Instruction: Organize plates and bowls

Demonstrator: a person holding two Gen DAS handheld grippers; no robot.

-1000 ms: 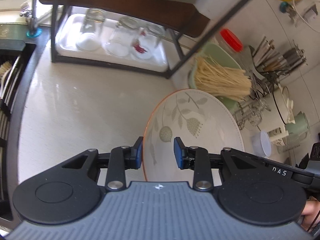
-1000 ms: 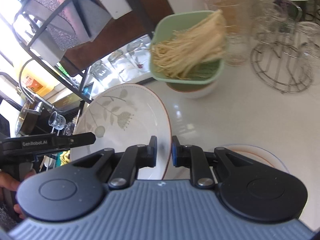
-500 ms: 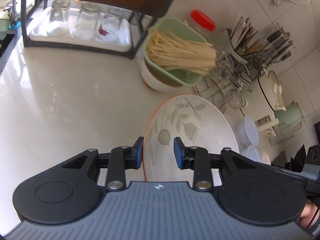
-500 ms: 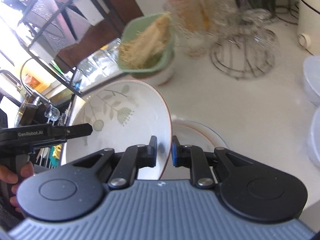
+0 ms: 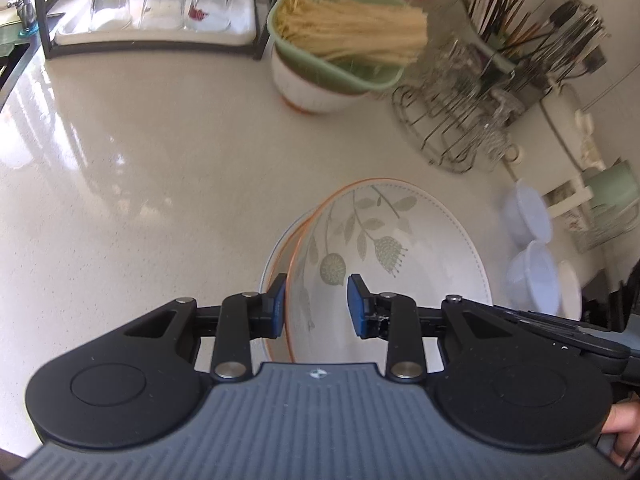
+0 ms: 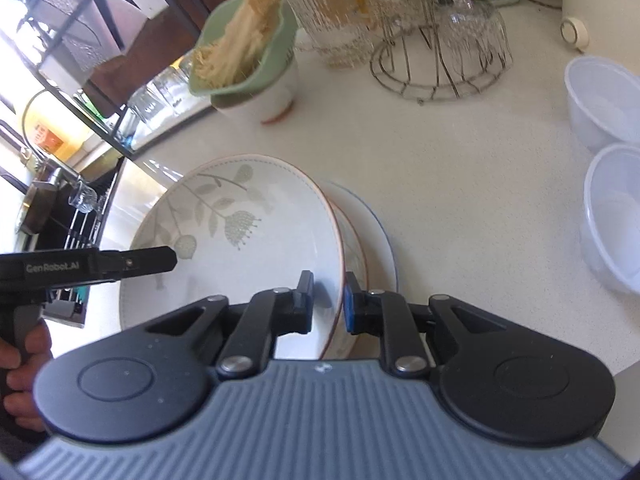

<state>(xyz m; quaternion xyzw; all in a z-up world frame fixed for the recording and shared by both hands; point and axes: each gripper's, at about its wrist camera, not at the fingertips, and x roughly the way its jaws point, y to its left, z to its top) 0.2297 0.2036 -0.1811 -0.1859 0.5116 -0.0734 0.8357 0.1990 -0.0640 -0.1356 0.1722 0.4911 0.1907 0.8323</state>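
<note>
A white bowl with a leaf pattern and orange rim (image 5: 384, 248) (image 6: 240, 236) is held tilted just above a stack of a matching bowl (image 6: 354, 252) and a blue-rimmed plate (image 6: 380, 240) (image 5: 276, 256) on the counter. My left gripper (image 5: 317, 306) straddles the bowl's left rim with its jaws apart, the left pad against the rim. My right gripper (image 6: 328, 300) straddles the bowl's right rim with a small gap at the pads.
A green colander of noodles (image 5: 344, 36) sits in a white bowl at the back. A wire glass rack (image 6: 440, 52), clear plastic tubs (image 6: 608, 184), a utensil holder (image 5: 532, 28) and a tray of glasses (image 5: 160, 4) are around. The sink (image 6: 60, 240) is left.
Both grippers have carried the leaf bowl right and down over the stacked bowl and plate. The jaws of both grippers have widened around the rim.
</note>
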